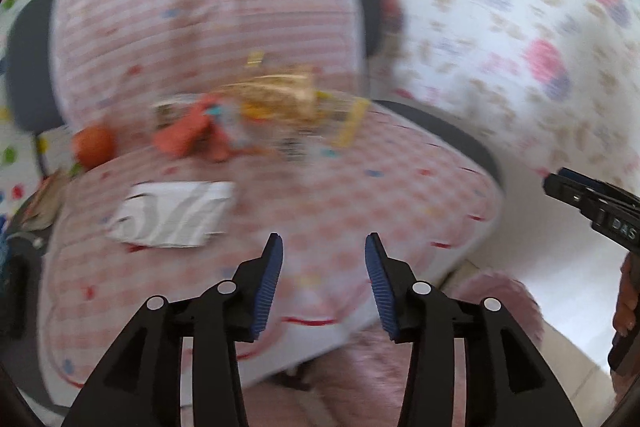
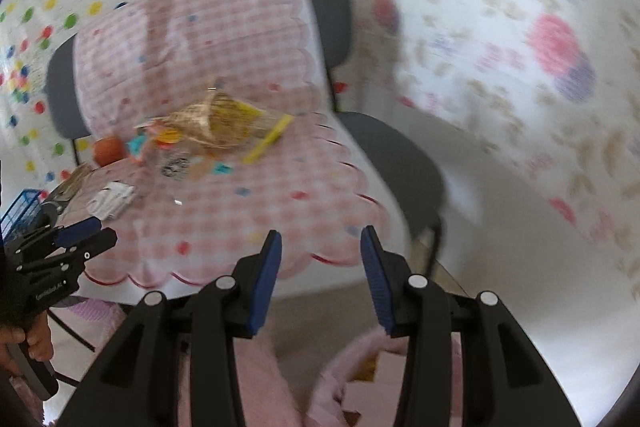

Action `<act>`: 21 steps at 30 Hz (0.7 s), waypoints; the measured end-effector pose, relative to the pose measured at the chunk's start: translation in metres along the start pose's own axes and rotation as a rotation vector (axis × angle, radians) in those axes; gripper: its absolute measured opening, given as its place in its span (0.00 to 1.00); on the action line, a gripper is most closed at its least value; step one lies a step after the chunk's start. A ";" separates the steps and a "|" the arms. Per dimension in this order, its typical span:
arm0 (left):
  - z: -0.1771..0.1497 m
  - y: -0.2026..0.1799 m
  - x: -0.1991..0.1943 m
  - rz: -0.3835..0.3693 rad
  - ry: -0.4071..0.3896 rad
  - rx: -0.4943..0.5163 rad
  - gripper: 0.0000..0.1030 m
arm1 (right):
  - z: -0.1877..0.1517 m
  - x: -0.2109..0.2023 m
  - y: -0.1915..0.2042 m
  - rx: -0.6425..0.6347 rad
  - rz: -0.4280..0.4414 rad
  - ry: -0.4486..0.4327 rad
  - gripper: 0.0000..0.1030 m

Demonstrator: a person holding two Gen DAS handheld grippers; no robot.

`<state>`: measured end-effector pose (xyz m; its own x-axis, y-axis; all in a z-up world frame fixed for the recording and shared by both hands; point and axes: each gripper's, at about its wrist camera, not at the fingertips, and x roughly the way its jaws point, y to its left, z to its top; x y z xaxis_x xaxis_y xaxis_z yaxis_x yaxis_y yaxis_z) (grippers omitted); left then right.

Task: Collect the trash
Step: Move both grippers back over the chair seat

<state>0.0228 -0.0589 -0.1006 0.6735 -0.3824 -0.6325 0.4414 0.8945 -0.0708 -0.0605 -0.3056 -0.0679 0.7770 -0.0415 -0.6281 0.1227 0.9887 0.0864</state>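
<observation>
Both tongs, left (image 1: 324, 247) and right (image 2: 320, 243), gape empty above a quilted gingham chair (image 2: 240, 211); crinkly wrappers (image 2: 216, 127) heap far, white paper (image 1: 172, 213) near left.

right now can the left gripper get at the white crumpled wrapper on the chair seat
Probably yes: the left gripper is open and empty, and the white wrapper lies alone on the checked cushion, ahead to its left, with nothing between.

Soft quilted checked cloth (image 2: 248, 227) drapes over the chair, matt throughout. Clear crinkly plastic wrappers (image 2: 224, 127) catch the light, glossy. A white paper scrap (image 1: 172, 213) looks matt and creased. Both tongs are matt black plastic, with ribbed blue pads (image 1: 270, 287) that look rubbery.
</observation>
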 end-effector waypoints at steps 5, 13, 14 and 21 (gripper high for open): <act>0.006 0.045 -0.005 0.110 -0.017 -0.069 0.51 | 0.014 0.029 0.029 -0.047 0.062 0.017 0.40; 0.014 0.096 0.000 0.227 -0.023 -0.153 0.59 | 0.022 0.080 0.087 -0.181 0.157 0.075 0.40; 0.015 0.100 0.001 0.231 -0.025 -0.161 0.59 | 0.024 0.086 0.097 -0.204 0.165 0.078 0.40; 0.008 0.117 0.015 0.242 0.012 -0.196 0.61 | 0.035 0.131 0.161 -0.355 0.179 0.085 0.52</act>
<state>0.0894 0.0383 -0.1119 0.7378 -0.1516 -0.6578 0.1460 0.9872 -0.0637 0.0822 -0.1570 -0.1091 0.7108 0.1329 -0.6907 -0.2423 0.9682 -0.0630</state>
